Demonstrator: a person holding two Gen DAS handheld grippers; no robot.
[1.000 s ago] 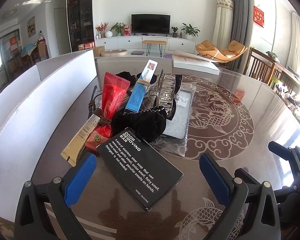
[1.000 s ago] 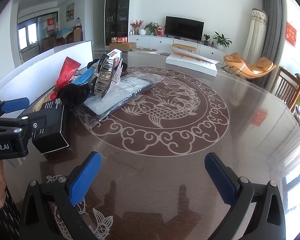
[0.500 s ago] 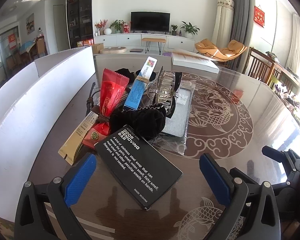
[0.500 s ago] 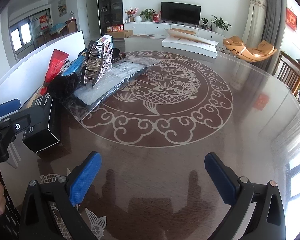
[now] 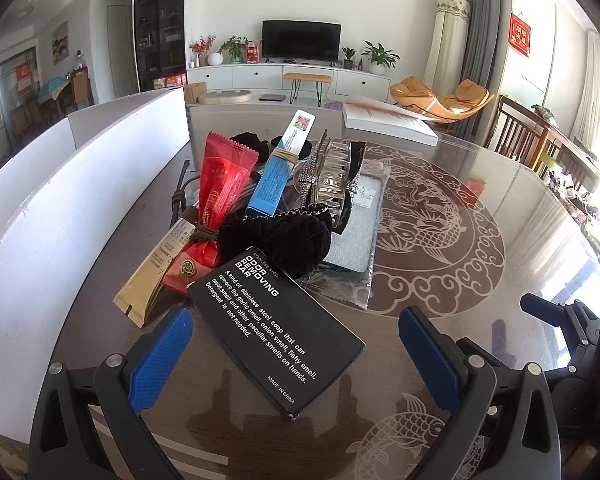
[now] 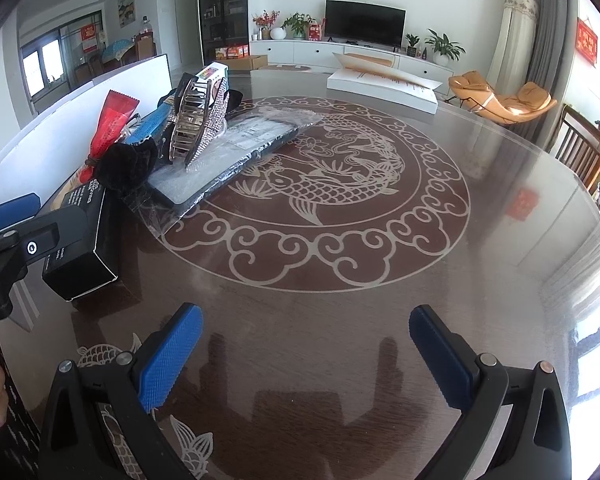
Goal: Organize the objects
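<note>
Looking at a messy pile bunched up on the left part of the round dark worktop (image 6: 380,320), right next to a white board wall (image 5: 60,208). Left tool (image 5: 296,344) hovering with its blue pads spread wide apart, gripping nothing, framing the near end of a black box (image 5: 276,328) labelled "odor removing bar". Sitting flat-ish and angled, that box, its far end touching a black velvet scrunchie (image 5: 284,240). Leaning behind the scrunchie: a red snack packet (image 5: 224,180) tied with a brown cord, a blue-and-white stick pack (image 5: 276,176) propped up at a slant, and a sparkly rhinestone hair claw (image 5: 332,176) standing on a grey padded thing in a clear plastic bag (image 5: 352,240). Poking out on the left, just beside the box corner, a gold sachet (image 5: 148,284).

Right tool (image 6: 308,348) also gaping wide, empty, hanging over bare worktop near the etched fish-and-cloud medallion (image 6: 332,184), well apart from the pile. Catching the left tool's black frame at the left edge of the right wrist view, beside the box end. Sitting at the far rim of the worktop, a flat white carton (image 6: 380,84).
</note>
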